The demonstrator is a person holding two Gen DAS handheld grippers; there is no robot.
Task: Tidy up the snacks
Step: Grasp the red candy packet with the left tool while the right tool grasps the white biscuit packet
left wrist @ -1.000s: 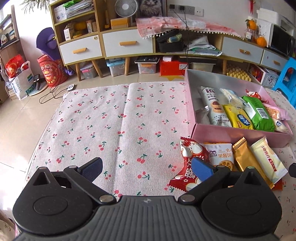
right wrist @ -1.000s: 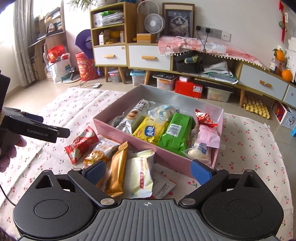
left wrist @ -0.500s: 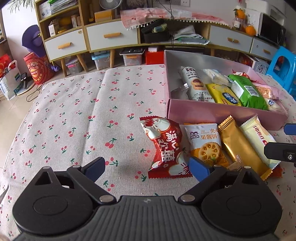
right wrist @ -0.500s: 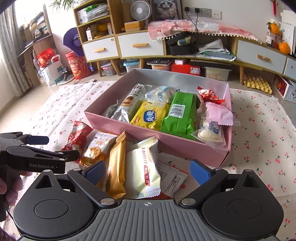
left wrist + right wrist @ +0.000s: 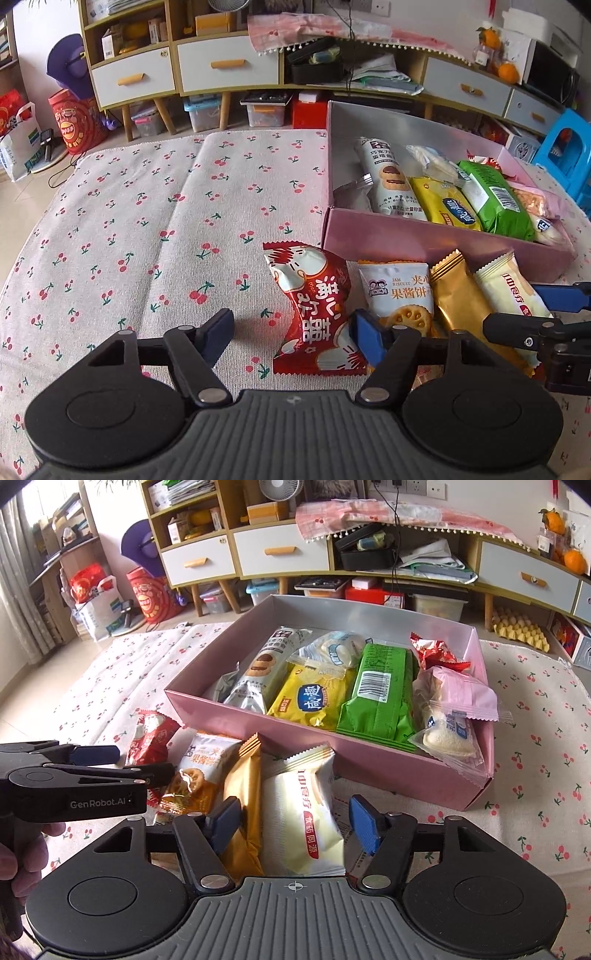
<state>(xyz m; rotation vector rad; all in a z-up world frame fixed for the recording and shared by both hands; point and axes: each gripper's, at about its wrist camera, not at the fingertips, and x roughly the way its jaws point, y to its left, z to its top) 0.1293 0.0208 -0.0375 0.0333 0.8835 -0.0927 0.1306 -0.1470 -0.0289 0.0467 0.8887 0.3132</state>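
Hovering low over the cherry-print cloth [image 5: 155, 206], the left gripper [image 5: 291, 328] has its fingers spread wide, nothing between the pads; the red snack bag [image 5: 314, 306] lies flat on the cloth right in the gap, closer to the right pad, which overlaps its edge in the left wrist view, though contact can't be judged from this angle. Just at 3 o'clock of the red bag sits the jam biscuit pack [image 5: 399, 291], then the gold wrapper [image 5: 461, 306], then the cream wrapper [image 5: 513, 295], all four in a row side by side w/ edges touching or overlapping. At 12 o'clock of that row stands the pink box [image 5: 424, 243], its near wall just beside the wrappers' top ends. Inside it, L to R: a long white biscuit pack [image 5: 262, 672], a yellow pack [image 5: 314, 698], a green pack [image 5: 384, 690], and at the far right a pale pink packet [image 5: 461, 694] w/ a small red packet [image 5: 432, 650] at its 12 o'clock. The right gripper [image 5: 295, 827] is also spread wide and grips nothing; in its own view the cream wrapper lies between its pads, the gold one under the left pad. Whether it touches them is hard to say. Beyond the cloth, at 12 o'clock, runs a low cabinet [image 5: 221, 70] w/ drawers.
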